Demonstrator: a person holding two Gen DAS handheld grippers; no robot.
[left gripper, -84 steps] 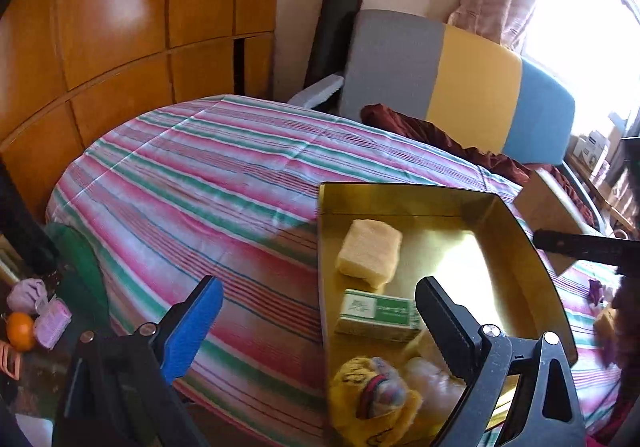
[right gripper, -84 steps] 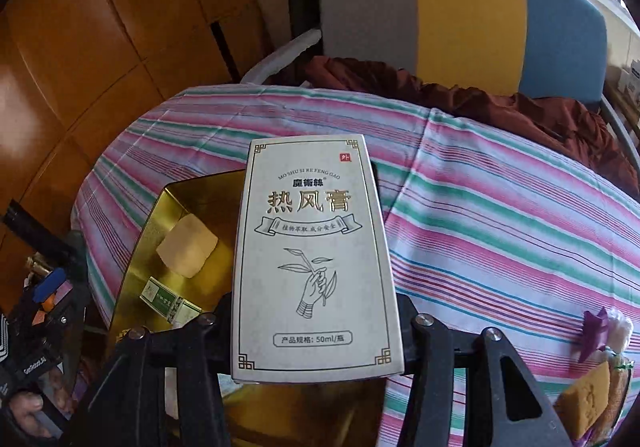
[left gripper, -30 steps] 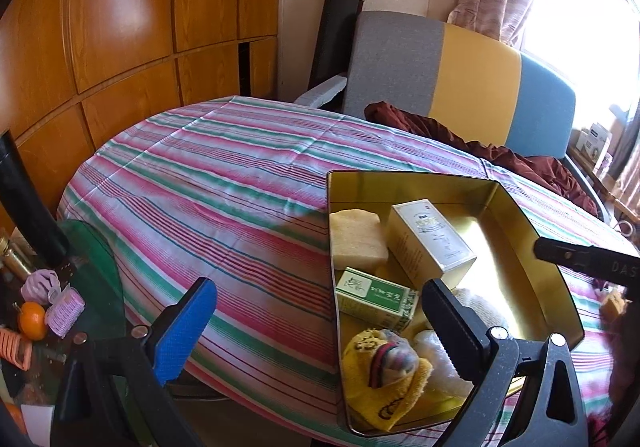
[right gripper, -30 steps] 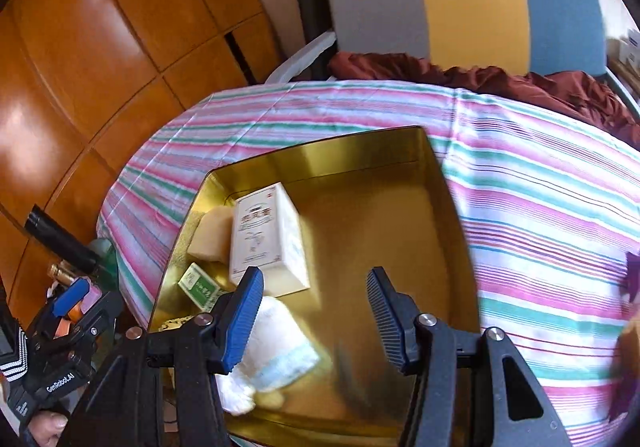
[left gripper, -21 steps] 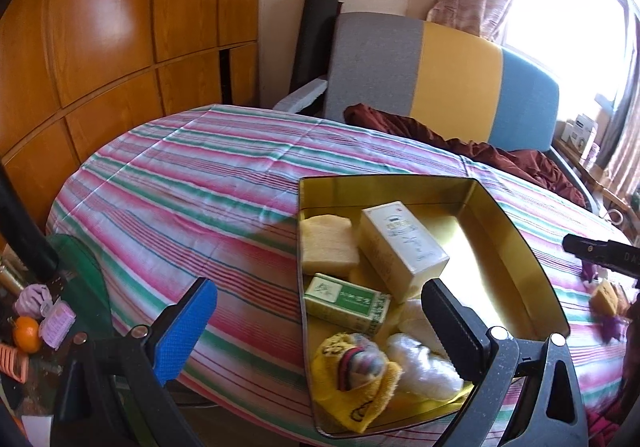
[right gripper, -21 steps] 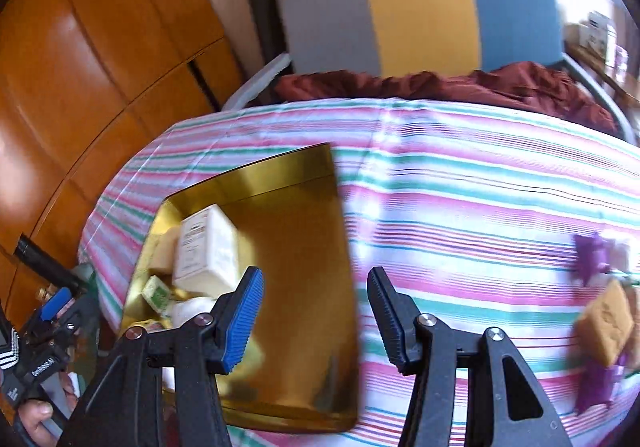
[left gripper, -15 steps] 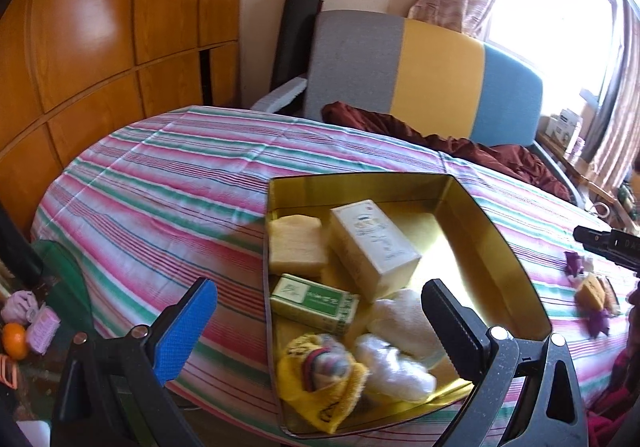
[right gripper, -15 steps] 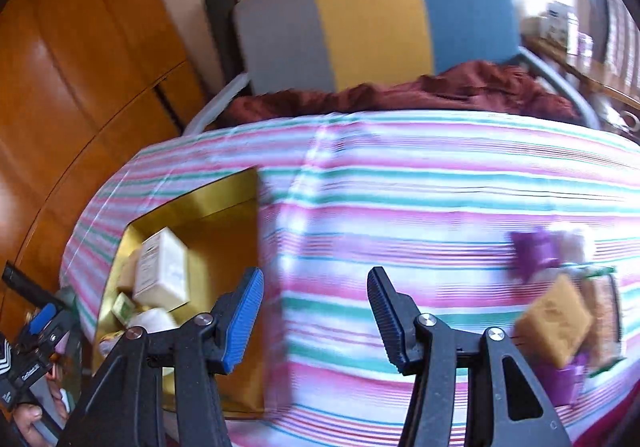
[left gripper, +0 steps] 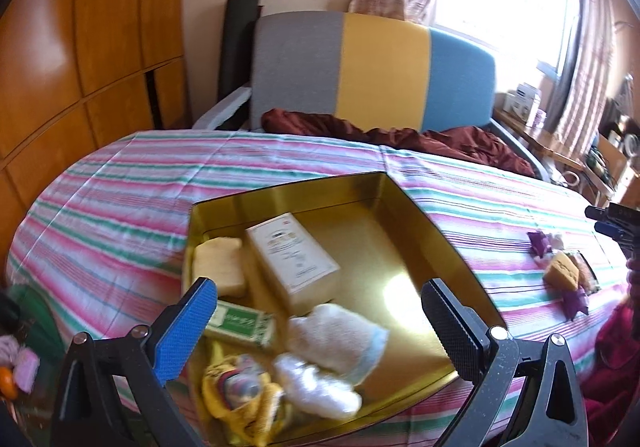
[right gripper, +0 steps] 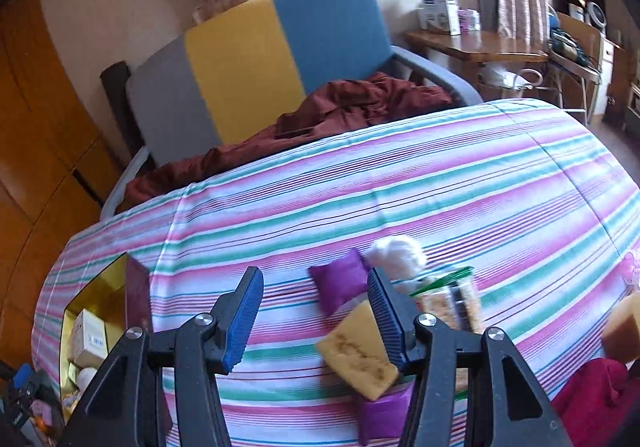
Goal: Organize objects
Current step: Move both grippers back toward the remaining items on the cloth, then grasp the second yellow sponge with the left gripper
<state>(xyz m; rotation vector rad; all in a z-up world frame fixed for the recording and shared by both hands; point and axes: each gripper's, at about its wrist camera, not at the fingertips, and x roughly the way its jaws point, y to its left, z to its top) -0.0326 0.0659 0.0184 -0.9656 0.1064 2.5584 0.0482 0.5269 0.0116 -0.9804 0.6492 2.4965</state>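
My left gripper (left gripper: 320, 323) hangs over the near-left edge of the desk (left gripper: 120, 183), fingers spread wide, nothing between them. Under it sits the gold tray (left gripper: 420, 215), near the desk's left edge, long axis running from the near edge toward the far side. Inside, left to right: pale yellow sponge (left gripper: 218, 265) at the tray's left wall; green box (left gripper: 240, 321) lying flat nearer me, long axis across the tray; white carton (left gripper: 292, 259) flat on its back, long axis slanting from far-left to near-right, resting against the sponge's right side. Near end of the tray: yellow cloth bundle (left gripper: 240, 403), white cloth (left gripper: 336, 335), white fluffy lump (left gripper: 316, 387); blurred, details unclear.

My right gripper (right gripper: 316, 315) is out over the desk's near-right part, fingers released, empty. Between and just past the fingers: purple pouch (right gripper: 340, 283), tilted, long axis far-left to near-right. Orange-yellow sponge (right gripper: 358, 353) lies just nearer, partly behind the right finger (right gripper: 386, 317), corner toward me. White cotton ball (right gripper: 396, 253) beyond the pouch, clear snack bag (right gripper: 448, 299) to its right. Second purple pouch (right gripper: 380, 407) under the sponge's near side. The tray (right gripper: 96, 287) shows at far left.
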